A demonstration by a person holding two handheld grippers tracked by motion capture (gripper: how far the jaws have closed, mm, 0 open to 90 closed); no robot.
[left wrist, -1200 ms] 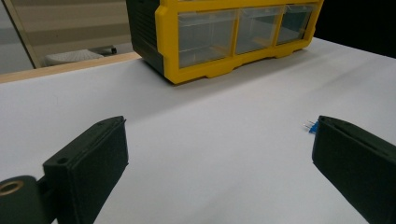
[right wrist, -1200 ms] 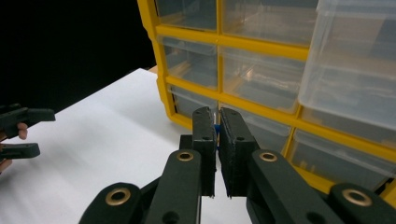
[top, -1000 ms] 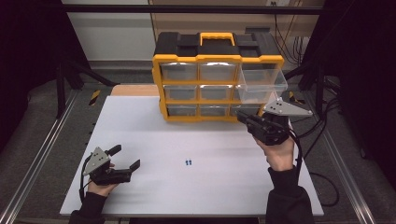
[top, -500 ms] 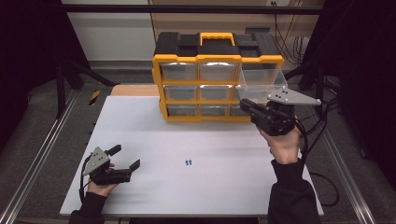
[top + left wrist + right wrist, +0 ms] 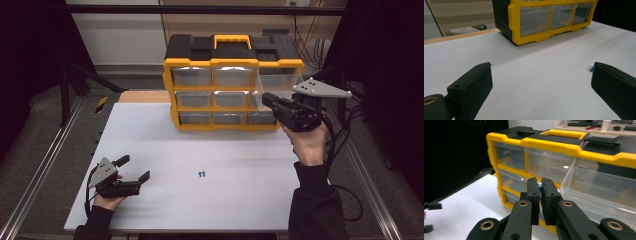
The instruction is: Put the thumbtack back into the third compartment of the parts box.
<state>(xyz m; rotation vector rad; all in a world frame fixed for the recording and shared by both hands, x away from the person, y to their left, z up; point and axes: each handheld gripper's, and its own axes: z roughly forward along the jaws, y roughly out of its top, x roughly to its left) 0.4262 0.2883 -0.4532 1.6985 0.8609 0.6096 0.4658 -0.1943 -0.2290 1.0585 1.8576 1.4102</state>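
A yellow and black organizer (image 5: 232, 60) with clear drawers stands at the back of the white table. Its top right drawer (image 5: 278, 86) is pulled out. My right gripper (image 5: 266, 98) hovers just in front of that drawer, level with it. In the right gripper view my right gripper (image 5: 538, 181) is shut on a small blue part (image 5: 539, 189) that peeks out between the pads, with the open drawer (image 5: 599, 187) to its right. My left gripper (image 5: 134, 168) rests open on the table at the near left. Two small blue parts (image 5: 201, 174) lie mid-table, also beside the left gripper's (image 5: 541, 67) right jaw as blue parts (image 5: 591, 68).
The white table (image 5: 240, 200) has bare room between the organizer and the front edge. Metal rails (image 5: 45, 165) run along both sides. Cables (image 5: 345, 150) trail off the right edge behind my right hand.
My right gripper has risen from in front of the bottom drawers to the height of the pulled-out top drawer, still shut. The left gripper has stayed put.
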